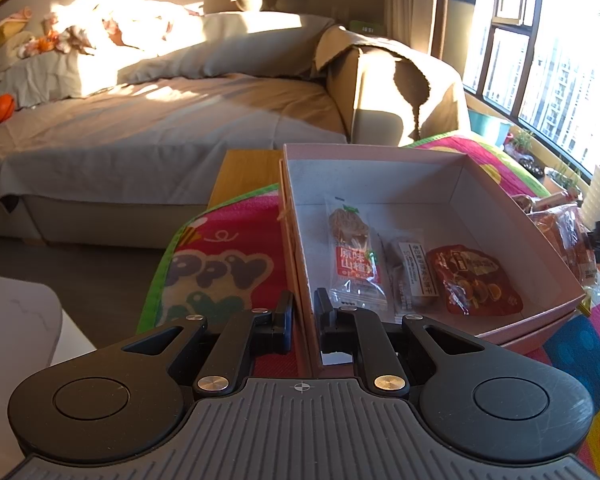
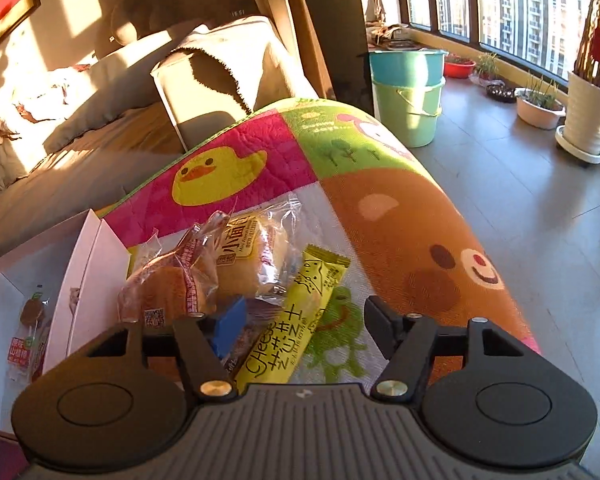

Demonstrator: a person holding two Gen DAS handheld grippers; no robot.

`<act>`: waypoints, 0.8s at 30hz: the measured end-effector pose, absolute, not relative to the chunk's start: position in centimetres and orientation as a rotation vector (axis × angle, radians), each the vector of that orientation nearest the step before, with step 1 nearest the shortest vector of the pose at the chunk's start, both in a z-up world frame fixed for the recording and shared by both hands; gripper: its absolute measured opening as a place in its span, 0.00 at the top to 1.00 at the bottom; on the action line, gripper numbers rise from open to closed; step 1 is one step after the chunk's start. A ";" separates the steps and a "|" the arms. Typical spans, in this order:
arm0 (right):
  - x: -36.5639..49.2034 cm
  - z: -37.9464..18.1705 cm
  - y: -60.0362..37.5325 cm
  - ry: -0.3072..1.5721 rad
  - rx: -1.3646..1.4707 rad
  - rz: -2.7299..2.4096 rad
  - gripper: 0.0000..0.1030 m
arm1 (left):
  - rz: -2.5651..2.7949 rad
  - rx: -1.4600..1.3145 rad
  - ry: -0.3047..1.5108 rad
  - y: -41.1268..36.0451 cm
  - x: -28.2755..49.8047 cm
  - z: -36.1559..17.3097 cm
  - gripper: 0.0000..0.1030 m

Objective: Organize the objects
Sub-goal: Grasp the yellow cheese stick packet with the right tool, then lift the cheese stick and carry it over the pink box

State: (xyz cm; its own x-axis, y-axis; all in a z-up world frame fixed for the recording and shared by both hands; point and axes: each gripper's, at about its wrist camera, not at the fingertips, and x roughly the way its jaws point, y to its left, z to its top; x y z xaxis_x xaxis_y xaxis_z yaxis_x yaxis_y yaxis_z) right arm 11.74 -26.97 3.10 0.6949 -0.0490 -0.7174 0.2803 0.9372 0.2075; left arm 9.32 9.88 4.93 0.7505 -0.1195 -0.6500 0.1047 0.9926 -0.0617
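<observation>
A pink box (image 1: pixel 500 208) with a white inside sits on a colourful mat. In it lie a hawthorn snack packet (image 1: pixel 354 258), a dark packet (image 1: pixel 414 272) and a red packet (image 1: pixel 474 282). My left gripper (image 1: pixel 303 312) is shut on the box's near left wall. My right gripper (image 2: pixel 300 322) is open, low over the mat, with a yellow cheese stick packet (image 2: pixel 296 320) between its fingers. Two wrapped buns (image 2: pixel 204 276) lie just beyond, beside the box (image 2: pixel 84 264).
The mat (image 2: pixel 380 216) covers a table that ends at the right above a grey floor. A sofa bed (image 1: pixel 160 120) lies behind. Green buckets (image 2: pixel 408 92) and plant pots (image 2: pixel 588 116) stand by the window. A white table (image 1: pixel 16 320) is at left.
</observation>
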 end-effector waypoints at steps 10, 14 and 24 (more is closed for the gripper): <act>9.3 2.8 -25.4 0.884 0.178 -0.100 0.73 | -0.123 -0.018 0.714 9.8 9.4 5.0 0.87; 5.7 2.9 -24.8 0.910 0.090 -0.080 0.76 | -0.124 -0.021 0.714 9.8 9.4 5.0 0.87; 0.7 3.4 -21.7 0.944 -0.018 -0.015 0.76 | -0.122 -0.026 0.716 9.8 9.5 5.1 0.87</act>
